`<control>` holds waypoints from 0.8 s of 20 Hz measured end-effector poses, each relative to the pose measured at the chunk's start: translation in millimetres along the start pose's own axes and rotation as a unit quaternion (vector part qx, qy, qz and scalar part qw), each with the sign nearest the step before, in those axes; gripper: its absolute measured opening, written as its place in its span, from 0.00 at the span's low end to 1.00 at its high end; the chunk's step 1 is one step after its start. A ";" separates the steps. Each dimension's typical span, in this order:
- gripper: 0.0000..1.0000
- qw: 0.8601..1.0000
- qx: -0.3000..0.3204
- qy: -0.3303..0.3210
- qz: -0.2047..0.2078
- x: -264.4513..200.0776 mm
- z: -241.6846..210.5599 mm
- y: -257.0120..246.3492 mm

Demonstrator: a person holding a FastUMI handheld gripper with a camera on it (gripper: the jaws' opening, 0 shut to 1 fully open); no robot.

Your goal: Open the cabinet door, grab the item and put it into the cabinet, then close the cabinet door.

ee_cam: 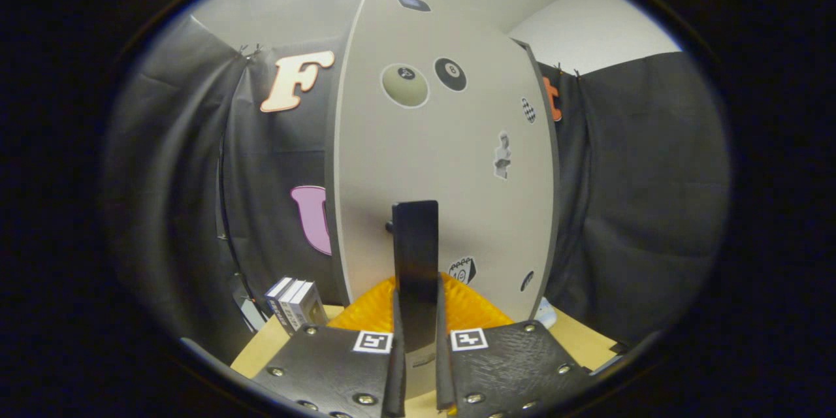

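Handle (pixel 415 268) between fingers (pixel 396 346), on door (pixel 444 163).

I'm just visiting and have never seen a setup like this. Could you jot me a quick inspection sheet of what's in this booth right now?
Surface: light wooden tabletop, bare at the near corner.
Job's things: white cabinet door with stickers, seen face on; its black handle stands upright. An orange ribbed item lies low, just beyond the fingers.
Clutter: small boxes standing together on the table beside the cabinet.
Claw: claw with both fingers closed on the black handle, one on each side.
Cables: a thin dark line runs down the cloth wall; cannot tell if it is a cable.
Surroundings: black cloth booth wall, white wall above.
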State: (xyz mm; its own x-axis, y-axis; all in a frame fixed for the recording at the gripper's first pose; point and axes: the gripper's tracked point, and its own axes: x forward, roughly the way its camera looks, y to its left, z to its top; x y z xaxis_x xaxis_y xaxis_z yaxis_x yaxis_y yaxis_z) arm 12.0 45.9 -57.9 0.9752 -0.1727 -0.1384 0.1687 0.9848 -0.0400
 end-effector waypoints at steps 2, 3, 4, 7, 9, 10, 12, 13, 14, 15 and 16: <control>0.18 1.000 0.002 0.003 -0.001 -3.2 -0.4 -2.7; 0.18 1.000 0.005 0.003 -0.002 -3.5 -1.9 -3.6; 0.18 1.000 0.011 0.005 -0.001 -3.5 -3.6 -4.1; 0.18 0.999 0.032 0.017 -0.001 -7.8 -6.4 -7.0; 0.18 0.999 0.036 0.021 -0.006 -10.9 -6.5 -9.4; 0.18 0.999 0.034 0.021 -0.010 -11.8 -7.0 -11.7; 0.18 0.999 0.033 0.020 -0.016 -12.7 -6.0 -15.5; 0.18 0.999 0.036 0.022 -0.020 -14.3 -5.9 -17.9; 0.18 0.999 0.041 0.024 -0.023 -16.1 -6.9 -19.2; 0.18 0.998 0.047 0.025 -0.028 -18.2 -6.7 -20.9; 0.18 0.998 0.052 0.026 -0.033 -19.8 -6.8 -22.0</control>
State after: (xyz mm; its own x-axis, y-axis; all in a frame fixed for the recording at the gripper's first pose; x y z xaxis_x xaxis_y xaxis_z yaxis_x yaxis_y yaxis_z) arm -12.0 27.5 -61.0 0.9530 -0.2356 -0.1905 0.2494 0.9670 0.0518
